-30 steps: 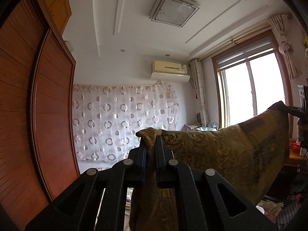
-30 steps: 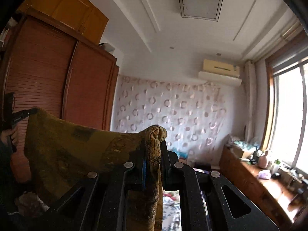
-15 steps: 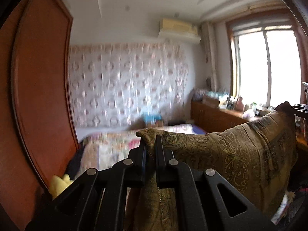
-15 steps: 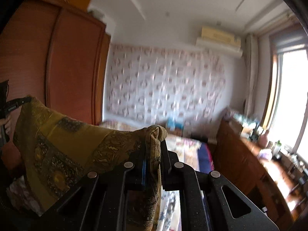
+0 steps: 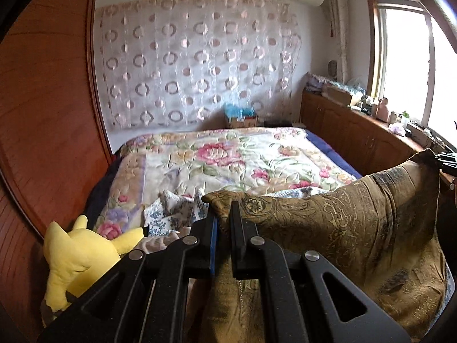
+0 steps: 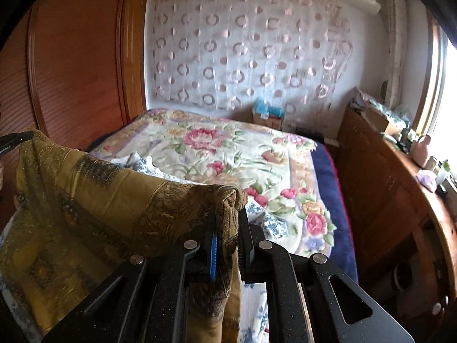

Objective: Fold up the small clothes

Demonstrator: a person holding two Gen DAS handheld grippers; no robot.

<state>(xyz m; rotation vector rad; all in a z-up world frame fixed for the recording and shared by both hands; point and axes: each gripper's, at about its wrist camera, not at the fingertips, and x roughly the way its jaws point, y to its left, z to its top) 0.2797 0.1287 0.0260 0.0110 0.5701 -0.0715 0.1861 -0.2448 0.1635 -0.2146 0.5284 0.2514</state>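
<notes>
A gold-brown paisley cloth (image 5: 342, 228) hangs stretched between my two grippers above the bed. My left gripper (image 5: 223, 214) is shut on one top corner of it. My right gripper (image 6: 227, 217) is shut on the other top corner, and the cloth (image 6: 85, 200) spreads away to its left. The right gripper's tip shows at the far right of the left wrist view (image 5: 447, 160); the left gripper's tip shows at the far left of the right wrist view (image 6: 15, 140). The lower part of the cloth is hidden behind the grippers.
A bed with a floral quilt (image 5: 228, 160) lies below. White-and-blue patterned clothes (image 5: 177, 211) lie crumpled on it near me. A yellow plush toy (image 5: 82, 257) sits at the left beside a wooden wardrobe (image 5: 42, 114). A wooden cabinet (image 6: 385, 185) runs along the window side.
Both grippers have tilted down from the ceiling toward the bed, still holding the cloth stretched between them. The bed, clothes and plush toy have come into view.
</notes>
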